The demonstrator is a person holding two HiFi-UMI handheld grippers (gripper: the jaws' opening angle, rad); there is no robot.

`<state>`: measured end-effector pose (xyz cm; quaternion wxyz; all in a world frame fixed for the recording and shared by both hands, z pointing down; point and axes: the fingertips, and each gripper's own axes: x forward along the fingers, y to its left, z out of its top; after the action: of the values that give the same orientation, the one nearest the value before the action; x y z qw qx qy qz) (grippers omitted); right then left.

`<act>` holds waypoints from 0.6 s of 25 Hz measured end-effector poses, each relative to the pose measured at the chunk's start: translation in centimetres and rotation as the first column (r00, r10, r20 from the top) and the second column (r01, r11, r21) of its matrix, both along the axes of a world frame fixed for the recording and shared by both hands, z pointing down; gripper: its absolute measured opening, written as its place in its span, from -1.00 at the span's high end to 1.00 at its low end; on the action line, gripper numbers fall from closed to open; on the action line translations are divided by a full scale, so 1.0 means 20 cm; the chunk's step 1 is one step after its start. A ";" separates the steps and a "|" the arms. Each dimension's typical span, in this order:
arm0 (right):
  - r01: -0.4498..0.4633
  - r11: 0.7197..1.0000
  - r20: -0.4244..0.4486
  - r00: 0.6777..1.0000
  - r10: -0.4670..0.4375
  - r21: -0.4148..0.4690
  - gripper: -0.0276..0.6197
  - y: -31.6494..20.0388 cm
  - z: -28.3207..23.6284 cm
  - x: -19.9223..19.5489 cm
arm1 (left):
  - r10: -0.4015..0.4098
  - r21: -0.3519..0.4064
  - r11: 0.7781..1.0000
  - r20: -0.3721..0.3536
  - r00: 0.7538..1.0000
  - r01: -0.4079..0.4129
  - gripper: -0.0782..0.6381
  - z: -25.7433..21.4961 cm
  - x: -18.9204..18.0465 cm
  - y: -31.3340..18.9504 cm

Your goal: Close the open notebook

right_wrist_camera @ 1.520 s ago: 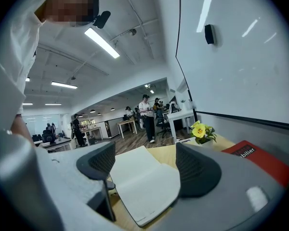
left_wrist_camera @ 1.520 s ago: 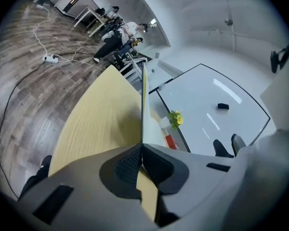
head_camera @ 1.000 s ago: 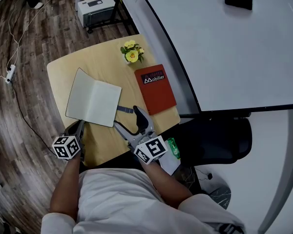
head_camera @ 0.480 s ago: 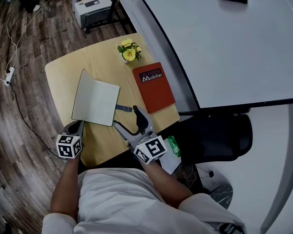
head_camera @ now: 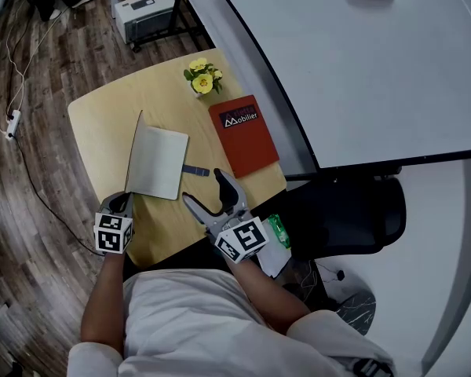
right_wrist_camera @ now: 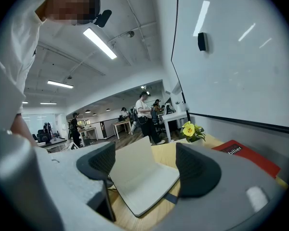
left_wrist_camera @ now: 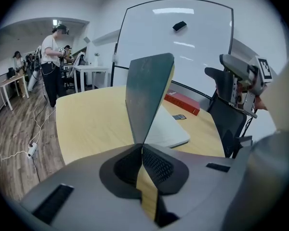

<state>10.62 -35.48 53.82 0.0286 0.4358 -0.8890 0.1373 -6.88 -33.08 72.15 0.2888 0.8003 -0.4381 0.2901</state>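
Note:
The notebook (head_camera: 158, 162) lies on the small wooden table (head_camera: 94, 116), its right half flat with blank pages up. Its left cover (left_wrist_camera: 149, 88) stands nearly upright, seen edge-on in the head view. My left gripper (head_camera: 127, 201) is shut on that cover's near bottom corner (left_wrist_camera: 140, 146). My right gripper (head_camera: 204, 189) hovers open just right of the notebook, with nothing between its fingers. In the right gripper view the notebook (right_wrist_camera: 143, 177) shows beyond the spread pads (right_wrist_camera: 196, 170), cover raised at the left.
A red book (head_camera: 243, 134) lies right of the notebook, and a pot of yellow flowers (head_camera: 201, 77) stands behind it. A dark ribbon (head_camera: 195, 170) sticks out of the notebook's right edge. A whiteboard (head_camera: 361, 69) and a black chair (head_camera: 353, 218) stand to the right.
The notebook's left cover has swung up from lying flat to nearly upright, toward the right. My left gripper has rolled with it. The right gripper has stayed where it was.

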 end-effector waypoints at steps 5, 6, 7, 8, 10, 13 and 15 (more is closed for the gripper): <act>0.001 1.000 -0.002 1.000 -0.001 -0.001 -0.32 0.01 0.00 0.00 | 0.106 0.022 0.994 0.095 0.990 -0.109 0.74 0.00 0.03 0.01; 0.001 1.000 -0.003 1.000 -0.001 -0.001 -0.32 0.02 0.00 0.00 | 0.122 0.022 0.992 0.102 0.987 -0.125 0.74 0.00 0.04 0.01; 0.001 1.000 -0.003 1.000 -0.001 0.000 -0.32 0.02 0.00 0.00 | 0.134 0.024 0.990 0.107 0.985 -0.138 0.74 0.01 0.05 0.01; 0.000 1.000 -0.003 1.000 0.000 0.000 -0.32 0.02 0.00 0.00 | 0.142 0.026 0.989 0.112 0.983 -0.146 0.74 0.01 0.05 0.01; -0.001 1.000 -0.004 1.000 0.001 0.000 -0.32 0.02 0.00 0.01 | 0.155 0.028 0.987 0.124 0.980 -0.159 0.74 0.00 0.05 0.01; -0.004 1.000 -0.004 1.000 0.004 -0.004 -0.32 0.02 0.00 0.01 | 0.190 0.022 0.980 0.155 0.970 -0.195 0.74 0.00 0.05 0.02; -0.007 1.000 -0.006 1.000 0.007 -0.004 -0.32 0.02 0.00 0.01 | 0.217 0.021 0.974 0.179 0.960 -0.224 0.74 0.01 0.06 0.02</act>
<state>10.82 -35.03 53.76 0.0316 0.4391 -0.8872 0.1381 -5.72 -32.65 72.27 0.1984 0.8214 -0.3757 0.3805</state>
